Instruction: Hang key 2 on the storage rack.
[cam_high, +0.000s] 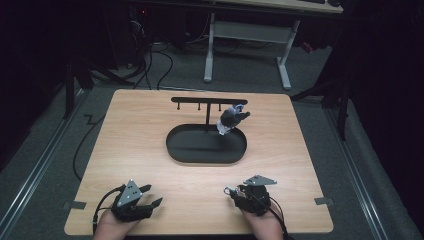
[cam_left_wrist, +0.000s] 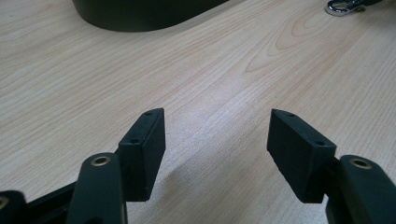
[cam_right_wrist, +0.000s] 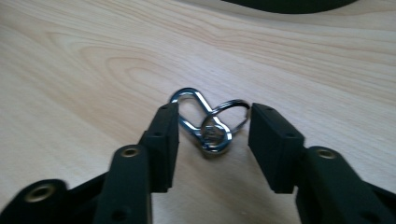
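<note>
A silver carabiner with a key ring (cam_right_wrist: 211, 135) lies flat on the wooden table. My right gripper (cam_right_wrist: 213, 114) is low over it, near the table's front edge, one jaw on each side of it with the pads close to the metal; I see no firm press. The same clip (cam_high: 229, 190) pokes out left of my right gripper (cam_high: 235, 192) in the high view. My left gripper (cam_high: 154, 195) rests at the front left, open, with nothing but bare wood between its fingers (cam_left_wrist: 144, 149). The clip (cam_left_wrist: 343, 6) also shows off to its right.
A black oval base (cam_high: 175, 145) with a T-shaped hook bar (cam_high: 209, 100) stands mid-table. A grey, white and blue keychain charm (cam_high: 232, 119) hangs from the bar's right end. A desk frame (cam_high: 247, 47) and cables lie on the floor beyond the table.
</note>
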